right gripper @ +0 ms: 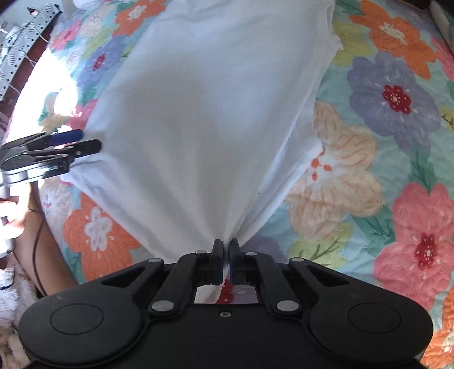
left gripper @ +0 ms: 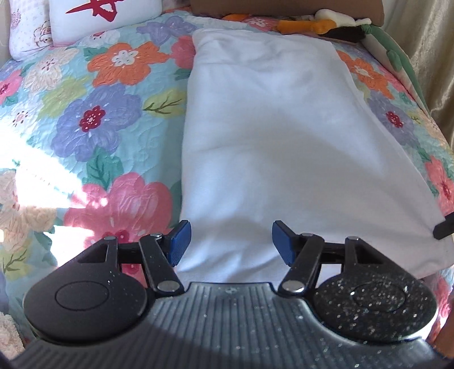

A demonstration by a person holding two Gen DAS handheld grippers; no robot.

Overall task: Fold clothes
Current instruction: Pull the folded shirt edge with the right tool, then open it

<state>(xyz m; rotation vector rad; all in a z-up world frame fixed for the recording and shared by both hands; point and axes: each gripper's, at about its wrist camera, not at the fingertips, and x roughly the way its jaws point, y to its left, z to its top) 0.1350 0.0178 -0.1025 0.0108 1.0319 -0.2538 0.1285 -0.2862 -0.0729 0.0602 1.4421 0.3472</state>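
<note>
Fabric is pinched between the blue-padded black jaws of the right gripper [right gripper: 226, 246], which are clamped tight on a corner of the white, soft cotton garment [right gripper: 204, 113]; the cloth gathers into thin creases that fan away from the pinch. No earlier view is at hand, so only the closed grip itself can be told. The left gripper [left gripper: 230, 241] stands with its blue pads [left gripper: 179, 241] apart, roughly half spread, over the near edge of the same white garment [left gripper: 269, 136], the cloth lying beneath the gap; whether the pads touch it I cannot tell. In the right wrist view that left gripper [right gripper: 85, 143] shows from the side at the garment's left edge, its tips right at the cloth.

The garment lies folded lengthwise into a long panel, mostly flat with a few shallow wrinkles, on a quilted bedspread [left gripper: 93, 119] of pale turquoise printed with large orange, purple, pink and cream flowers. Bright sunlight falls across the bedspread on the left of the left wrist view.

Farther off, at the head of the bed, sit a white cushion with a red mark [left gripper: 105, 17] and beside it a pale floral pillow [left gripper: 28, 31]. Toward the upper right lies a stuffed toy in orange, white and dark brown [left gripper: 326, 24]. A person's forearm [right gripper: 42, 241] shows at the left of the right wrist view, below the left gripper.
</note>
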